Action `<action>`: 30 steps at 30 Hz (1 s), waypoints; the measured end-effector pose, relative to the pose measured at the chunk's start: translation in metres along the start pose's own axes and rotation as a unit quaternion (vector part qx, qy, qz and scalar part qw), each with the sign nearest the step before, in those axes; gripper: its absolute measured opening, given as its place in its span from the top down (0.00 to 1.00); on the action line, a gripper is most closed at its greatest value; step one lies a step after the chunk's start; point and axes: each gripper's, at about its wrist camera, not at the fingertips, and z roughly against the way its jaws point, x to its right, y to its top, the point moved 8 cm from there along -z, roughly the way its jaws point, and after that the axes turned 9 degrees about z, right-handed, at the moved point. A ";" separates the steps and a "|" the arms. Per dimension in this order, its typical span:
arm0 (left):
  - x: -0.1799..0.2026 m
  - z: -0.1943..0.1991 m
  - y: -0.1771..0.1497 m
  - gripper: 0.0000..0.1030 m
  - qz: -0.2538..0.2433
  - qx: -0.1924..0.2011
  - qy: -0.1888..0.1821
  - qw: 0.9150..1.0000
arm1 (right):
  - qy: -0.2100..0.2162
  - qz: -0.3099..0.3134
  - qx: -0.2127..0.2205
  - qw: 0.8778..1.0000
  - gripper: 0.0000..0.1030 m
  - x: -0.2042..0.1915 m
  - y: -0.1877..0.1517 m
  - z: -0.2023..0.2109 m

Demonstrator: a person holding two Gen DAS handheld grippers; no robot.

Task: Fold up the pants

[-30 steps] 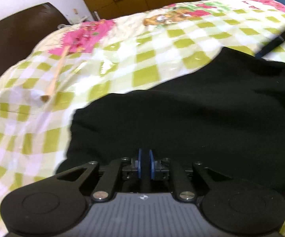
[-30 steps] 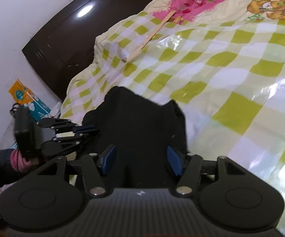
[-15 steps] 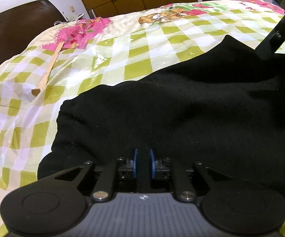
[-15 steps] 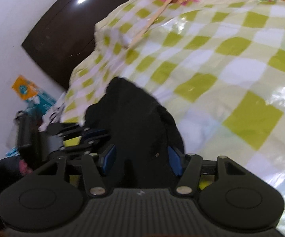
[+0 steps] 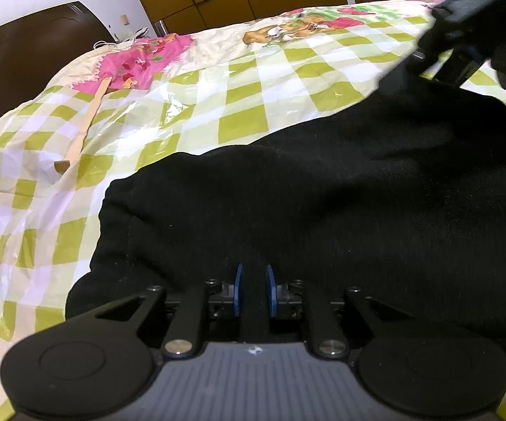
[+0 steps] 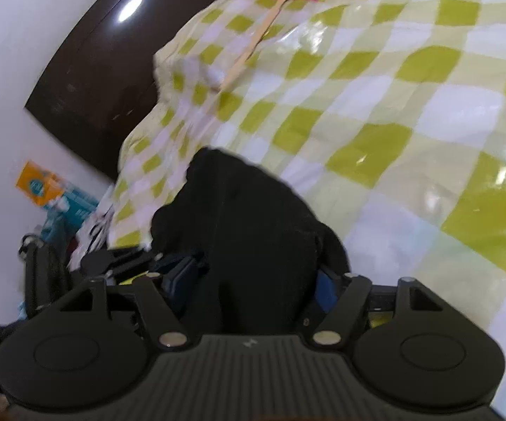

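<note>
— Black pants (image 5: 340,210), plain, no pattern to make out.
— Under them, bedspread (image 5: 239,98) checked in yellow-green, white and cream, with a pink flowered patch (image 5: 137,63) and brown cartoon animals at the far end.
— Pale wooden stick (image 5: 84,126) across the checks. Dark brown headboard (image 6: 88,70).
— Blue pads (image 5: 238,291) on black gripper fingers.

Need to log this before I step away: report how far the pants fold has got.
Done: the black pants lie doubled on the checked bedspread.

In hand: the left tongs are pinched on the near edge of the cloth. The right tongs are opening, with a bunched end between them.

Left: letting go with the left tongs and any further fold. The finished shape cannot be judged.
</note>
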 end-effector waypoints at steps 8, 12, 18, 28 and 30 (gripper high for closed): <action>0.000 0.000 0.001 0.72 0.000 0.001 0.005 1.000 | -0.076 -0.092 0.134 0.984 0.38 0.063 0.042 0.034; 0.009 0.022 0.022 0.68 0.011 0.039 -0.014 0.999 | -0.086 -0.071 0.154 0.982 0.38 0.040 0.036 0.067; 0.098 0.049 0.053 0.61 -0.040 0.103 -0.122 0.986 | -0.173 -0.107 0.167 0.965 0.38 0.006 -0.059 0.148; 0.279 0.062 0.034 0.60 -0.205 0.056 -0.235 0.948 | -0.397 -0.287 0.227 0.842 0.38 -0.003 -0.269 0.334; 0.294 0.066 0.037 0.60 -0.208 0.048 -0.243 0.946 | -0.421 -0.311 0.262 0.811 0.37 -0.008 -0.299 0.374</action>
